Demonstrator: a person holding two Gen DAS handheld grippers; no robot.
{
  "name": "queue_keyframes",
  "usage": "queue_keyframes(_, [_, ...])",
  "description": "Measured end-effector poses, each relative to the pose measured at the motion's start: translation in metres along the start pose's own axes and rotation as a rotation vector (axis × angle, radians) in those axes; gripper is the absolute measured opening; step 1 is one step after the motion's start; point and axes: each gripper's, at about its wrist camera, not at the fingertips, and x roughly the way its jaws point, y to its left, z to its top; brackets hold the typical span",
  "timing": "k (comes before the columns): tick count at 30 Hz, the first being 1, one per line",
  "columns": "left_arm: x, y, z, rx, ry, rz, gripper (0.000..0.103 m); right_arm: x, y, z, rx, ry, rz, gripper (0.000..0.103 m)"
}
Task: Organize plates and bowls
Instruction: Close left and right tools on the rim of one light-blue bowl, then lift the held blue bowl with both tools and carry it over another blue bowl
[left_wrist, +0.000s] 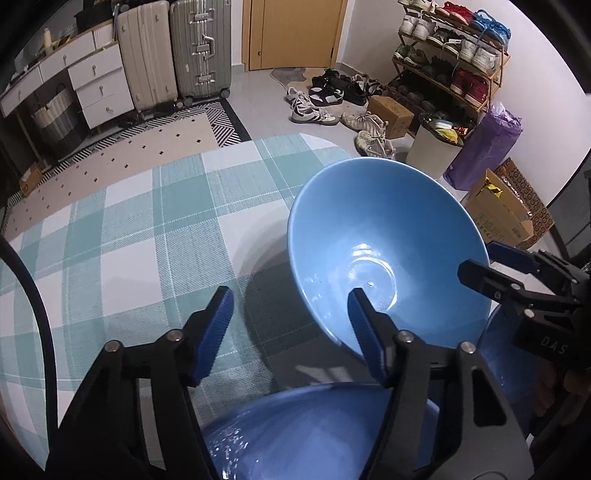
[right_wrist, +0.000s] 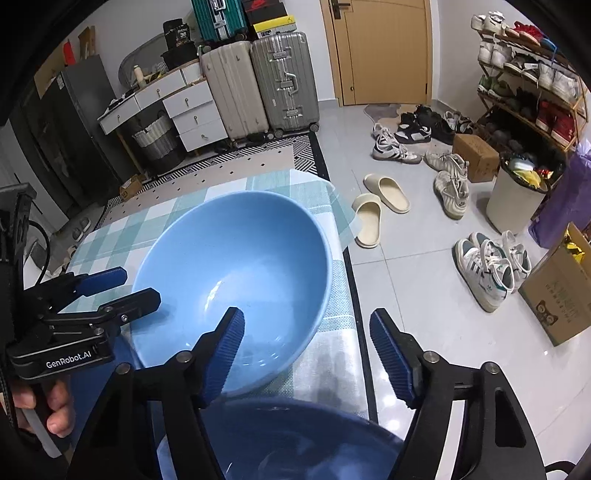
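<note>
A light blue bowl (left_wrist: 388, 236) (right_wrist: 236, 266) stands on the checked tablecloth (left_wrist: 129, 229) (right_wrist: 332, 325), tilted. My left gripper (left_wrist: 290, 325) is open, its right finger over the bowl's near rim, nothing held. My right gripper (right_wrist: 306, 350) is open, its left finger over the bowl's near rim, nothing held. The right gripper shows at the right edge of the left wrist view (left_wrist: 498, 269); the left one shows at the left of the right wrist view (right_wrist: 122, 288). A darker blue dish (left_wrist: 317, 432) (right_wrist: 295, 439) lies under both grippers at the near edge.
The table's right edge (right_wrist: 354, 280) drops to a tiled floor with slippers (right_wrist: 380, 206), several shoes, a white bin (right_wrist: 517, 195) and cardboard boxes. Suitcases (left_wrist: 177, 51), a drawer unit and a shoe rack (left_wrist: 454, 62) stand beyond.
</note>
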Motion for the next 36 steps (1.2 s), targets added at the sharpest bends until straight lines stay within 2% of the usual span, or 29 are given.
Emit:
queue_keyframes(3, [0.003,-0.001,0.0,0.002,0.003,-0.001,0.049,0.003,-0.001,-0.001,-0.002,0.007,0.005,0.058])
queue_keyframes(7, [0.005,-0.006,-0.001,0.014,0.001,-0.043,0.023,0.004,-0.001,0.0,-0.01,0.014,0.023,0.045])
queue_keyframes(9, [0.004,-0.01,-0.002,0.027,-0.001,-0.042,0.017,0.005,-0.001,0.0,-0.015,0.013,0.019,0.032])
queue_keyframes(12, [0.003,-0.014,-0.002,0.039,-0.01,-0.027,0.017,0.005,0.002,-0.001,-0.022,0.016,0.021,0.023])
queue_keyframes(15, [0.002,-0.014,-0.002,0.03,-0.009,-0.031,0.017,0.003,0.001,-0.003,-0.026,0.011,0.01,0.019])
queue_keyframes(21, [0.001,-0.014,-0.002,0.023,-0.014,-0.032,0.017,0.002,0.002,-0.003,-0.022,0.002,0.003,0.018])
queue_keyframes(36, [-0.03,-0.024,0.003,0.033,-0.073,-0.029,0.017,-0.015,0.001,-0.002,-0.02,-0.052,0.002,0.018])
